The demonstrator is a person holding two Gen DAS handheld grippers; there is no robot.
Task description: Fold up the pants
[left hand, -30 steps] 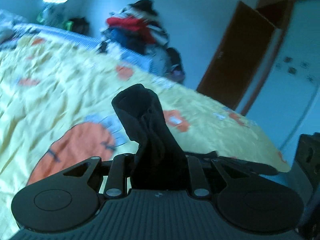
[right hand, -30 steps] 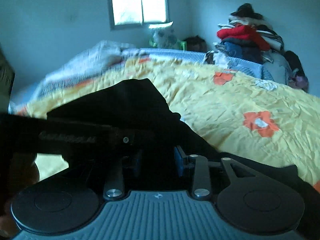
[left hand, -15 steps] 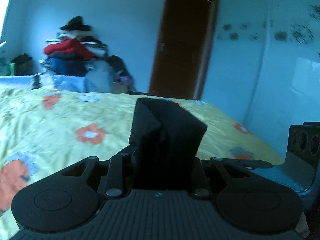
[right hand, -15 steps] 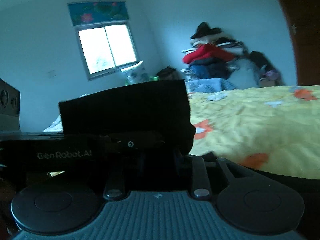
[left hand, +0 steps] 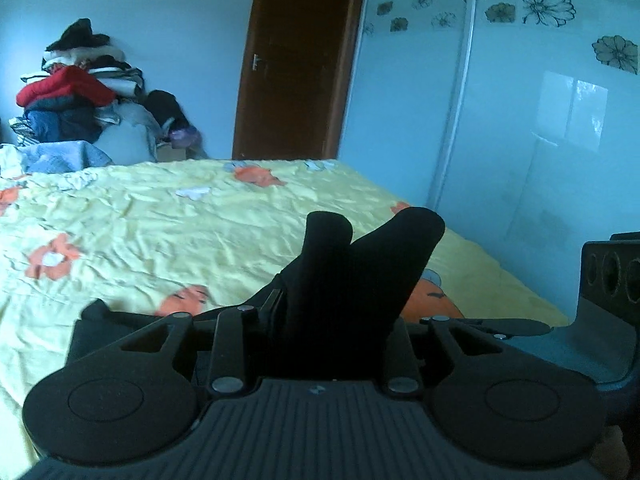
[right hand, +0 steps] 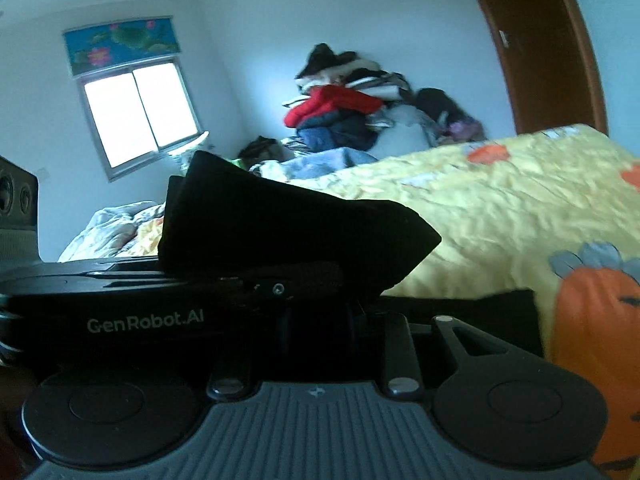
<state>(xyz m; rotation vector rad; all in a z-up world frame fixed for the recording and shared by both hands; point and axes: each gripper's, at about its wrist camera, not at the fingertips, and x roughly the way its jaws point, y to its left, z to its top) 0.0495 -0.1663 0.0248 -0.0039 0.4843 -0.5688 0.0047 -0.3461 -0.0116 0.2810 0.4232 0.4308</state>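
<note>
Both tongs are up over the bed [left hand: 168, 216], each with a bunch of the black pants caught in it. In the left wrist view, the left gripper [left hand: 328, 320] has the pants [left hand: 360, 276] rising straight out from between its two fingers, the cloth folded into two thick rounded lobes that stand up and lean a little to the right, filling the whole gap so the fingertips themselves are hidden. Its jaws have just been opening a bit wider, yet the fabric sits packed between them and stands up off the bed, so it reads as pinched on the pants. More dark cloth trails off low to the left of that gripper, lying on the yellow flowered bedspread. In the right wrist view, the right gripper [right hand: 320, 320] also has the pants [right hand: 288, 232] between its fingers; here the cloth spreads as a broad, flat folded wedge tilting up to the left, its point to the right, and a flat strip of it runs off to the right just above the bedspread [right hand: 480, 216]. Its jaws have closed in somewhat and sit clamped on the fabric. The left tool's body crosses the lower left of that view, just beside the right one. A clothes pile [left hand: 76, 96] and a brown door [left hand: 296, 60] stand against the far wall.
</note>
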